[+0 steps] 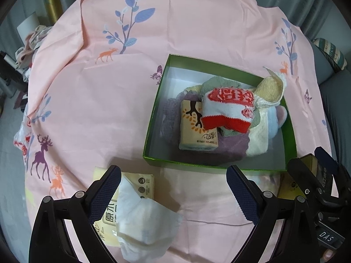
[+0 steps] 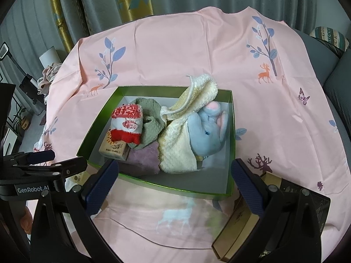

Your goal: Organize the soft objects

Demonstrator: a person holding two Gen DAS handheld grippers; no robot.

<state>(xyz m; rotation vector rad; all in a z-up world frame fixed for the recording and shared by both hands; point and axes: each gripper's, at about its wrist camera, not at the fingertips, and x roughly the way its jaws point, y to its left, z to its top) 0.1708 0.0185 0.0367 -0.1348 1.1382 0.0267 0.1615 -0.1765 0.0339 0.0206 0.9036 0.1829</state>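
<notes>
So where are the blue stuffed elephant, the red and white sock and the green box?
Blue stuffed elephant [image 2: 203, 134]: right wrist view, on its head.
Red and white sock [image 1: 228, 109]: left wrist view, on its white middle band.
Green box [image 1: 153, 118]: left wrist view, on its left wall.

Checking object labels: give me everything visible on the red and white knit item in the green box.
The red and white knit item looks like a folded knitted sock or small garment: white body, red ribbed band along one edge, red patterned panel along the other and a small reddish motif on the white. It sits bunched, high in the pile inside the green box, lying partly over the tissue pack and against the grey-green cloth. In the left wrist view it also touches the cream towel. Neither gripper touches it.
</notes>
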